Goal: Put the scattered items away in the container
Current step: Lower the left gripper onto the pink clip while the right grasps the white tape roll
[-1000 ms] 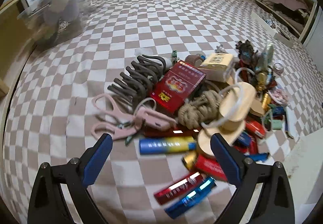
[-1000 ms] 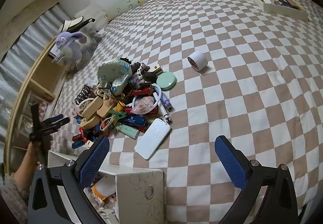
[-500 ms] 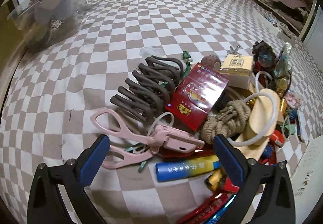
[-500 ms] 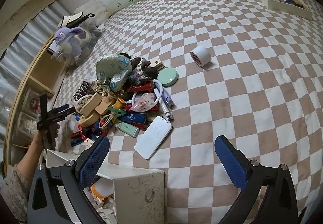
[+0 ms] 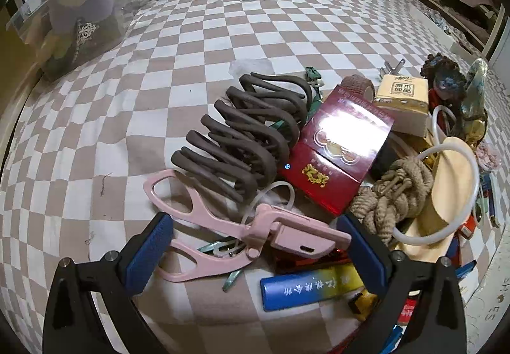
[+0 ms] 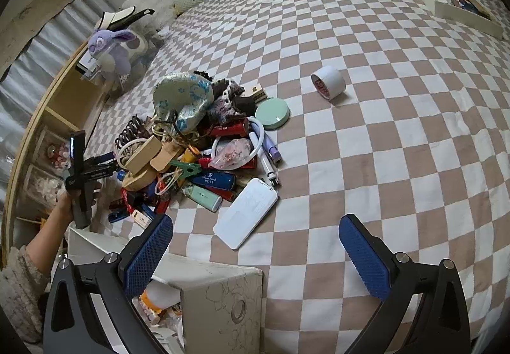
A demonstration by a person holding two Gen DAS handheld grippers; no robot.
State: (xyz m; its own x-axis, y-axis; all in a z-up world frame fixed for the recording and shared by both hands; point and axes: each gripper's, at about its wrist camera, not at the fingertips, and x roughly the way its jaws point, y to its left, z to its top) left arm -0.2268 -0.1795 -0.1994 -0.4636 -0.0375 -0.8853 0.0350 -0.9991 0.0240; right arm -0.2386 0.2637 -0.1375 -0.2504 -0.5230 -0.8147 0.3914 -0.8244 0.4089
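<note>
A heap of small items [image 6: 197,156] lies on the checked bedspread. In the left wrist view my left gripper [image 5: 255,253] is open and low over pink scissors [image 5: 223,226], which lie between the blue pads [image 5: 149,253] without touching them. Just beyond are a brown hair claw [image 5: 245,137], a red box [image 5: 338,143], a rope knot [image 5: 392,191] and a blue-yellow tube [image 5: 309,287]. My right gripper [image 6: 255,255] hangs open and empty above the white container [image 6: 223,287]. In the right wrist view a hand holds the left gripper [image 6: 106,162] at the heap's left side.
A white power bank [image 6: 247,213], a green round case [image 6: 272,113] and a tape roll [image 6: 328,84] lie to the heap's right. A purple plush toy [image 6: 111,48] sits in a clear box at the bed's edge. A filled tray [image 6: 459,6] lies at the far right.
My left gripper has come down and forward, so the pink scissors now sit between its pads and the hair claw looks larger. The right gripper has hardly moved.
</note>
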